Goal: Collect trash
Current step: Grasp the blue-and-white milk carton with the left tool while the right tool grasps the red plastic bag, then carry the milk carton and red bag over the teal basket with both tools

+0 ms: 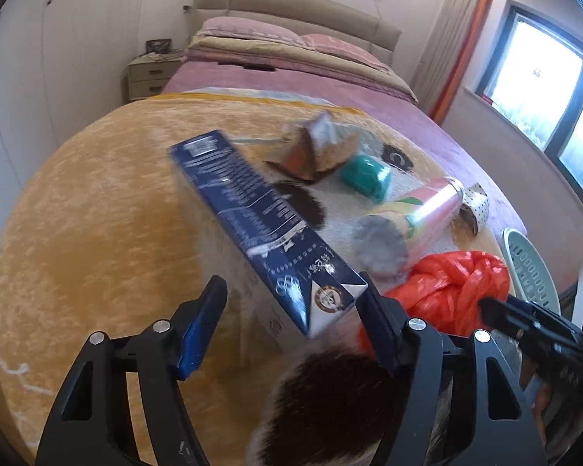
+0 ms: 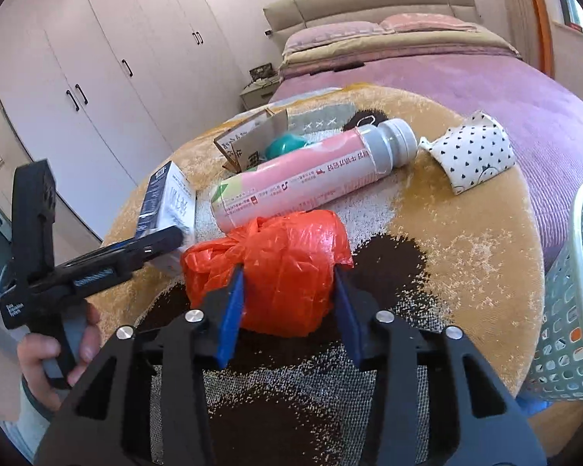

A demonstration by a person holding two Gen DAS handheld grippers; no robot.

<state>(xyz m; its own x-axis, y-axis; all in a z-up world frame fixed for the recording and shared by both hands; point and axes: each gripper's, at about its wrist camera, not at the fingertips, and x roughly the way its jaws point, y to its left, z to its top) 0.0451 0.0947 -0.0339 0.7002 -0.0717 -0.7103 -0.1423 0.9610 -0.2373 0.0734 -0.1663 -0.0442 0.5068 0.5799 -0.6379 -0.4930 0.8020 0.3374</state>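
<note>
A blue milk carton lies on the round orange rug-covered surface. My left gripper is open, its right finger beside the carton's near end and its left finger well apart. The carton also shows in the right wrist view. My right gripper has its fingers on both sides of the red plastic bag, which also shows in the left wrist view. A pink bottle, torn cardboard box, teal object and a crumpled dotted paper cup lie behind.
A pale green plastic basket stands at the right edge of the surface; it also shows in the left wrist view. A bed with a purple cover lies behind. White wardrobes line the left wall.
</note>
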